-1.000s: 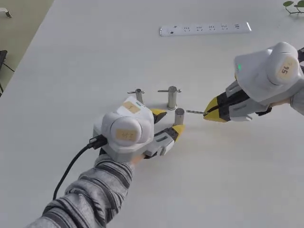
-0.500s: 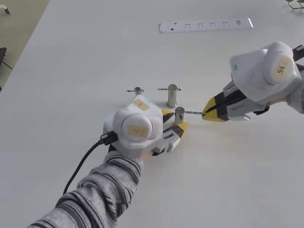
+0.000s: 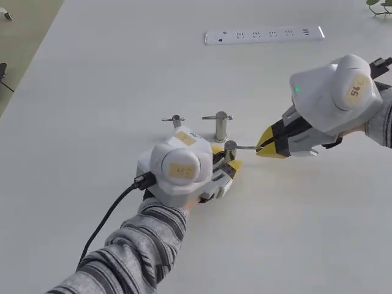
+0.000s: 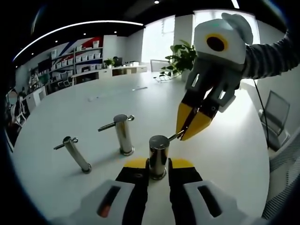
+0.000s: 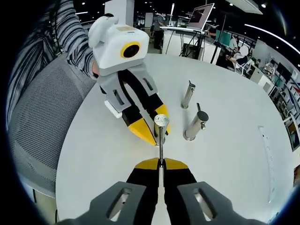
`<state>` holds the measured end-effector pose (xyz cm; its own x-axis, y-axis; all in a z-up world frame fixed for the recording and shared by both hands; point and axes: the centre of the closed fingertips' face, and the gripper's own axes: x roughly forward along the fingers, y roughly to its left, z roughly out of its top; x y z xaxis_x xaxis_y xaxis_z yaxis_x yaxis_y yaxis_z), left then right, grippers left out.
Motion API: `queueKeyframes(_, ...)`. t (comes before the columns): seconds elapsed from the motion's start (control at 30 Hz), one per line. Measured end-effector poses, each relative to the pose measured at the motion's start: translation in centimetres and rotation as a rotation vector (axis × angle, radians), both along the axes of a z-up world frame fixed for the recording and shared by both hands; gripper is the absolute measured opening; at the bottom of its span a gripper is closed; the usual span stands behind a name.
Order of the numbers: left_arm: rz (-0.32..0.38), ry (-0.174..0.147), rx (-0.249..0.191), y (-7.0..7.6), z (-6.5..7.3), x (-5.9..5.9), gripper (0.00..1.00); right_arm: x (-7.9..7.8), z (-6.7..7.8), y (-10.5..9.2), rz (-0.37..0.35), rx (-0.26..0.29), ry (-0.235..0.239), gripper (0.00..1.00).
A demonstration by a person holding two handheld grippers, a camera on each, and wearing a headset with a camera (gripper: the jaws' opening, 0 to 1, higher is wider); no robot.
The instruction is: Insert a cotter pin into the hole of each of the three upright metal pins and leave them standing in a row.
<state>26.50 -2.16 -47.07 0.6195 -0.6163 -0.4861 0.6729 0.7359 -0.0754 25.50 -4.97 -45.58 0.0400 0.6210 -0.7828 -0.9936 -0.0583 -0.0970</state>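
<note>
The third metal pin point(image 3: 230, 149) is gripped upright on the white table point(image 3: 122, 73) by the left gripper point(image 3: 225, 158). The yellow-tipped jaws are closed against the pin's lower half from either side.

From 3 o'clock of that pin, the right gripper point(image 3: 264, 144) is held close in. Its jaws are pinched almost together on one end of a cotter pin point(image 3: 246, 147). The free tip of the cotter pin is laid against the upper side of the gripped pin. Whether it has entered the hole cannot be told.

In the right gripper view, the thin rod is seen running straight out from the jaw tips to the pin's round top.

The middle metal pin point(image 3: 220, 127) is seen at 11 o'clock of the gripped pin, just beside it. It stands upright and is crossed near its top by the middle cotter pin point(image 3: 209, 116). The far metal pin point(image 3: 177, 121) is seen at 10 o'clock, farther off, crossed the same way by the far cotter pin point(image 3: 167, 119).

A power strip point(image 3: 263, 35) is laid flat well apart at 12 o'clock. A black cable point(image 3: 110, 214) is trailed from the left gripper's body toward 7 o'clock, beside a striped sleeve point(image 3: 128, 257).
</note>
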Motion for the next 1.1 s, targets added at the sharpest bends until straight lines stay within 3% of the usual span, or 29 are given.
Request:
queueKeyframes(0.17, 0.026, 0.024, -0.022, 0.1, -0.2, 0.1, 0.10, 0.0, 0.3, 0.1, 0.006, -0.003, -0.003, 0.00)
queueKeyframes(1.1, 0.079, 0.029, -0.050, -0.1, -0.3, 0.3, 0.10, -0.1, 0.7, 2.2, 0.012, 0.008, -0.018, 0.00)
